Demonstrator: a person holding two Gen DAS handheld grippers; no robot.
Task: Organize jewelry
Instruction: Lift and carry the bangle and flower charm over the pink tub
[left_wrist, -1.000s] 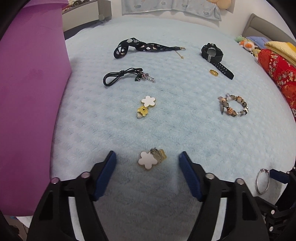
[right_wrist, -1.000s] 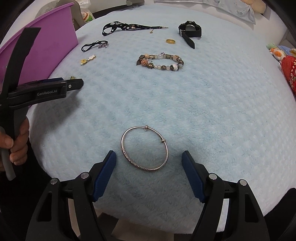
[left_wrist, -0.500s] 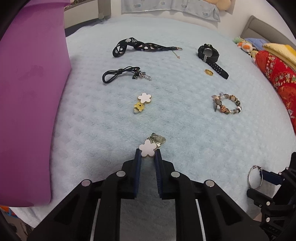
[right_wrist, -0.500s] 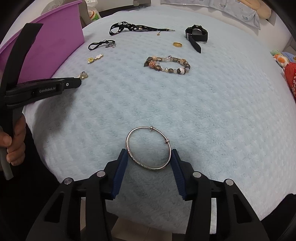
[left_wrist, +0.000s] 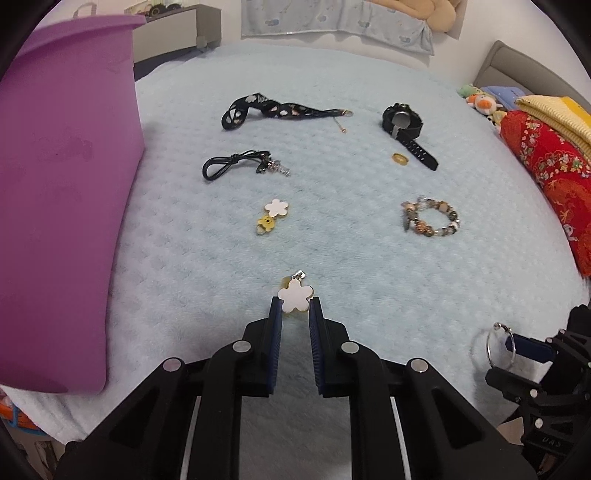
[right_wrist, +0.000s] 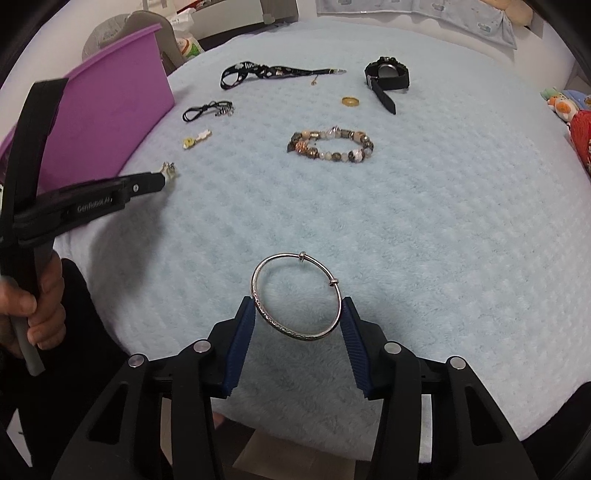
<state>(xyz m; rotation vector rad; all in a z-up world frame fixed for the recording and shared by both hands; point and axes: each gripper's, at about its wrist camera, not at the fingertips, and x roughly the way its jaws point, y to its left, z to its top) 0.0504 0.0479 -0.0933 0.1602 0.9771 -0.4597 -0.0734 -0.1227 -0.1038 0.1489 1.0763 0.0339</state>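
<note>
Left wrist view, at the pad tips: the left tongs (left_wrist: 295, 308) are clenched on the white flower charm (left_wrist: 294, 298), which sticks out forward past the blue pads, its silver bail pointing away from the camera.
Charm to bin: the purple bin (left_wrist: 66, 206) stands hard to the left of the left tongs, its wall rising above them, so I judge the coming carry goes left and up over that rim.
Charm height: whether it is clear of the bed (left_wrist: 332, 258) or just brushing the blanket is hard to tell from this angle.
Left behind on the bed: the second flower charm (left_wrist: 273, 216), black cord (left_wrist: 236, 164), patterned strap (left_wrist: 280, 110), watch (left_wrist: 404, 127), gold ring (left_wrist: 400, 159) and beaded bracelet (left_wrist: 432, 220), all farther out.

Right wrist view, between the pads: the right tongs (right_wrist: 297, 314) grasp the silver bangle (right_wrist: 296, 296) across its width, the hoop tilted up off the blanket.
Bangle to bin: the purple bin (right_wrist: 110, 122) lies far to the left, beyond the left tongs (right_wrist: 162, 180).
Nearer tool: the left one, just beside the bin wall; the right must cross over.
</note>
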